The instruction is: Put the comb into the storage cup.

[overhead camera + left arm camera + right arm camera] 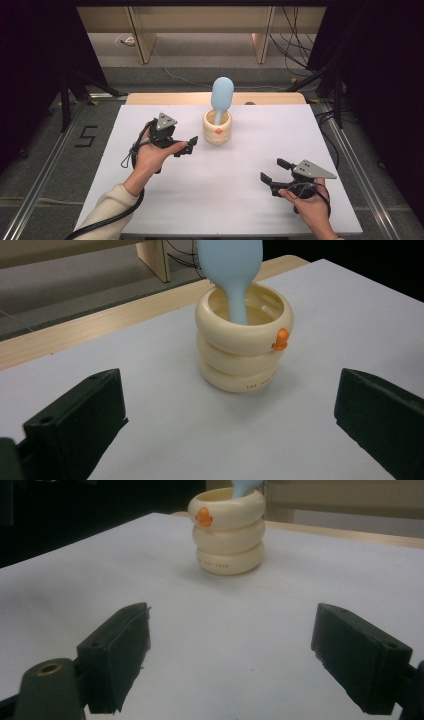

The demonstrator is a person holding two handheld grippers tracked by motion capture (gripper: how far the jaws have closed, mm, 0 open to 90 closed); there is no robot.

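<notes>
A cream cup (217, 130) made of three stacked rings, with a small orange knob on its side, stands upright at the back middle of the white table (225, 200). A light blue spoon (222, 94) stands in it, bowl end up. My left gripper (185, 146) is open and empty, just left of the cup and pointing toward it. In the left gripper view the cup (243, 347) and spoon (231, 270) sit close ahead between the spread jaws. My right gripper (275, 170) hovers open and empty at the front right, with the cup (228, 535) farther ahead.
A wooden strip (170, 98) runs along the table's far edge. Beyond it stand wooden furniture legs (142, 42) and loose cables (295, 50) on the floor. Metal rails (45, 165) flank the table, and a "5" mark (86, 136) lies on the floor at the left.
</notes>
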